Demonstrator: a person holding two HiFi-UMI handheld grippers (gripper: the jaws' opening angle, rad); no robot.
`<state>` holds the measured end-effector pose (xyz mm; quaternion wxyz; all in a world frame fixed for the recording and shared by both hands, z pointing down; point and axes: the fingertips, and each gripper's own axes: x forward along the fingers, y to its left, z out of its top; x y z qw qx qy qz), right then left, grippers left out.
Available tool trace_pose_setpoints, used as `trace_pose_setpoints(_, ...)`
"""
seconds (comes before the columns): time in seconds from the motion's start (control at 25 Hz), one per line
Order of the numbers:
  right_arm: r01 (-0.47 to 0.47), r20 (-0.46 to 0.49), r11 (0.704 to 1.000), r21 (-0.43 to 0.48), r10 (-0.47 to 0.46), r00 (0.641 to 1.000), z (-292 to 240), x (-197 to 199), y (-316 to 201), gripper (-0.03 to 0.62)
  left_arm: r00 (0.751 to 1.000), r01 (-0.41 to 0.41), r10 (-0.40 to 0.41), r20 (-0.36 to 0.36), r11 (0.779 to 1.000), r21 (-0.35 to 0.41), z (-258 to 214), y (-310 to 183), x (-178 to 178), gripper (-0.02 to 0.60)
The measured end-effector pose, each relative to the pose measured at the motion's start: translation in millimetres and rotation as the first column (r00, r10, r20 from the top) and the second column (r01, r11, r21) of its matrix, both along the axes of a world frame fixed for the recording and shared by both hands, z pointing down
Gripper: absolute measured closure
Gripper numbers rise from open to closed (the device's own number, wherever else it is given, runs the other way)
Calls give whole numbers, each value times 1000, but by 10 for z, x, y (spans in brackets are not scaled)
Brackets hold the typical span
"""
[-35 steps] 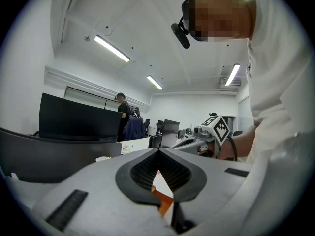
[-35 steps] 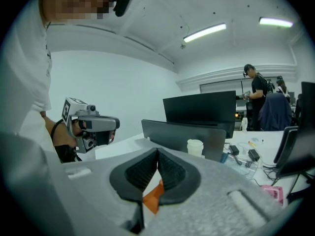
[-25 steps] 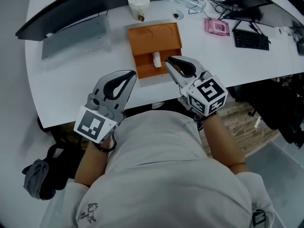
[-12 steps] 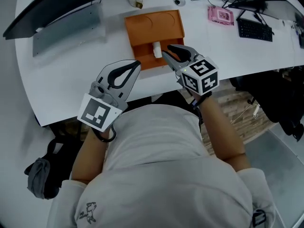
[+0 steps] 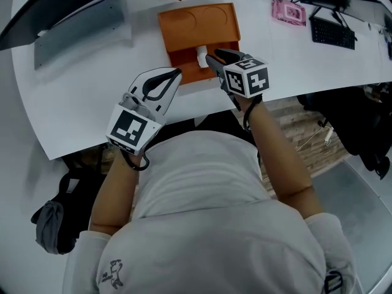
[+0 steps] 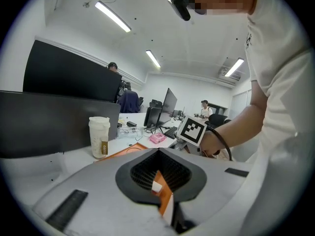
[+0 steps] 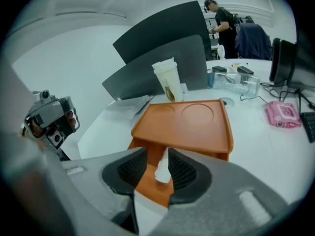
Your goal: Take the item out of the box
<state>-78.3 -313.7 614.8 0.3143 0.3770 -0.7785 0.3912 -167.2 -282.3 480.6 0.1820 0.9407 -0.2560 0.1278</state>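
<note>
Since the orange box point(image 5: 199, 23) sits on the white counter point(image 5: 86, 97) at my 12 o'clock with its open pocket facing me, the white item point(image 5: 201, 56) stands right at the box's 6 o'clock edge, upright and easy to get at. That's why I've got the right gripper point(image 5: 211, 59) tipped down and nosed in from about 5 o'clock. Its jaws have just been opening and now stand a fair way apart, and in the right gripper view the item sits in the gap between them. As far as I can see the pads aren't squeezing it yet, though it looks very close to the right-hand one. So nothing is held so far, and the item hasn't left the box.

The left gripper point(image 5: 176, 73) hangs at the box's 7 o'clock, just off the counter edge, jaws closed tip to tip with nothing in them. My guess is it's parked there to steady the box if it slides.

Next up, I reckon, is a gentle close and a straight lift, since that item looks soft and tippy.
</note>
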Motion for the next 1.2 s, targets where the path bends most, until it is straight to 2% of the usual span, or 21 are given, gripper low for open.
trace_pose_setpoints(0.4,-19,-100,988,-153,3,995,661,-8,-24,416,1000,2,-1,28,999,-36,341,-46,-63,583)
trace_pose_setpoints(0.56,-37,-102,975,-221,14,995,861,-30,4,402,1000,7,-6,26,999,-43,375,-49,-108,583)
trace_pose_setpoints(0.92,-15,-144,961,-275,-25,989,1045,-127,60,398,999,29,-28,17,998,-54,407,-41,-209,583)
trace_pose_setpoints(1.2,-12,-161,960,-279,-35,986,1068,-72,41,454,999,43,-42,17,997,-59,423,-14,-241,583)
